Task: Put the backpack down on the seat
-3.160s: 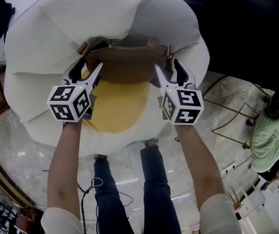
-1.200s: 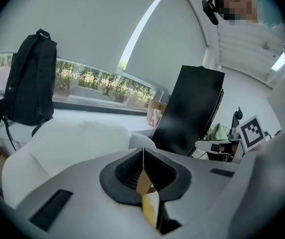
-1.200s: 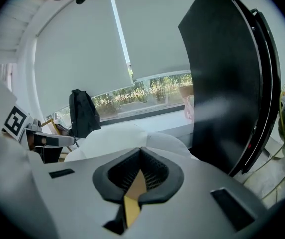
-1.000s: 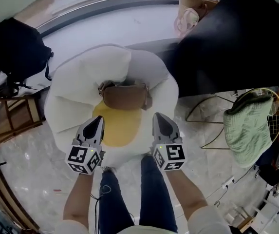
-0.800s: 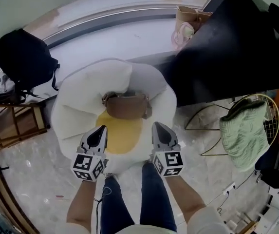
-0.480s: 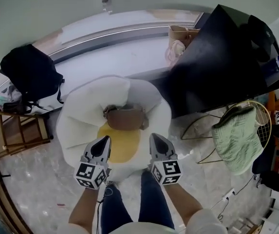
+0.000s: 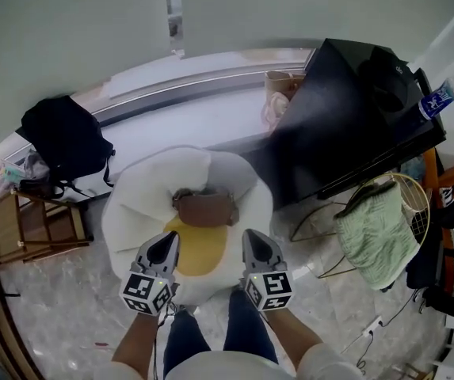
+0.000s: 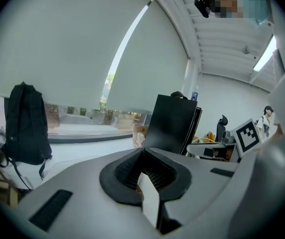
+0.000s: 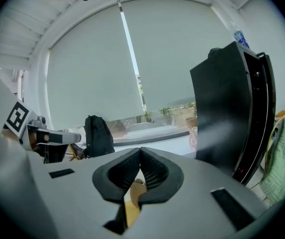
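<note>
On the white cushioned seat point(image 7: 131, 204), at the far edge of its yellow middle point(image 7: 201, 248), the brown backpack point(image 7: 205, 209) lies flat with its straps tucked close, touched by neither gripper. The left gripper point(image 7: 168, 242) and the right gripper point(image 7: 252, 239) hang side by side over the near edge of the seat, above the person's dark trouser legs point(image 7: 211, 339), both pointing toward the backpack but apart from it. In the left gripper view the black pads point(image 8: 132, 168) are pressed together at the tip with nothing caught between them, and the right gripper view shows the same: ribbed pads point(image 9: 154, 172) meeting along one seam, empty. Each gripper carries its marker cube, the left cube point(image 7: 146, 293) and the right cube point(image 7: 268, 290) nearest the wrists. Left of the seat a black backpack point(image 7: 64, 137) leans against the low window ledge point(image 7: 187, 77), with a wooden frame point(image 7: 28, 228) just in front of it. Right of the seat stands a large black panel point(image 7: 345, 125), and beyond that a green cloth point(image 7: 373, 228) is draped over a wire chair point(image 7: 421, 204). The floor point(image 7: 68, 307) is pale polished stone.
</note>
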The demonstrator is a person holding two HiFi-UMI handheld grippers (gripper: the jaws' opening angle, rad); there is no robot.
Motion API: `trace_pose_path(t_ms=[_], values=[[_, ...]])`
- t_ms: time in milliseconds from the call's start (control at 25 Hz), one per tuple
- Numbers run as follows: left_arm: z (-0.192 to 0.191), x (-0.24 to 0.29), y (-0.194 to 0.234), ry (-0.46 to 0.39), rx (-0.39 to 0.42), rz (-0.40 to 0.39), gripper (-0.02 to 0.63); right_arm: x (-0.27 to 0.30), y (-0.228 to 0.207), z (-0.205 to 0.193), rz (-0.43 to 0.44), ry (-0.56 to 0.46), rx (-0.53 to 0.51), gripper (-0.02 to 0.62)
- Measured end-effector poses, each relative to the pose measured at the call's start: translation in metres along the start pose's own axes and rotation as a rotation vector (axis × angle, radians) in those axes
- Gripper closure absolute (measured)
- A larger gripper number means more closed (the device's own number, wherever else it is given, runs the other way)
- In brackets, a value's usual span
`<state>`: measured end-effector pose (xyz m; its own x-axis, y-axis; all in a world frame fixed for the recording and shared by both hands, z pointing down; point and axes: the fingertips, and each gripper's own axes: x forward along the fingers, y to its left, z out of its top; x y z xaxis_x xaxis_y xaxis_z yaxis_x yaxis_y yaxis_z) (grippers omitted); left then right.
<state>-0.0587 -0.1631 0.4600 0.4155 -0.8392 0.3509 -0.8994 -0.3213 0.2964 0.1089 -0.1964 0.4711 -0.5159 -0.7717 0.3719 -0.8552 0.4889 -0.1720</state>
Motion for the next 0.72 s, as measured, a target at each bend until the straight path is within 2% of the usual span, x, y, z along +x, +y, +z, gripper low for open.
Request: trace_pose_path(t_ms=[240,400,720], values=[[0.027,-0.022,-0.013,-0.044,0.015,0.006,0.568,-0.031,0.011,0.042,0.008,-0.077,-0.064,0.566],[0.04,-0.036,-0.029,-0.061,0.029,-0.011,0.568,-0.047,0.024,0.057,0.038,-0.082,-0.102,0.565],[0.068,-0.064,-0.051,-0.113,0.065,-0.055,0.568,-0.07,0.038,0.081,0.064,-0.092,-0.11,0.565]])
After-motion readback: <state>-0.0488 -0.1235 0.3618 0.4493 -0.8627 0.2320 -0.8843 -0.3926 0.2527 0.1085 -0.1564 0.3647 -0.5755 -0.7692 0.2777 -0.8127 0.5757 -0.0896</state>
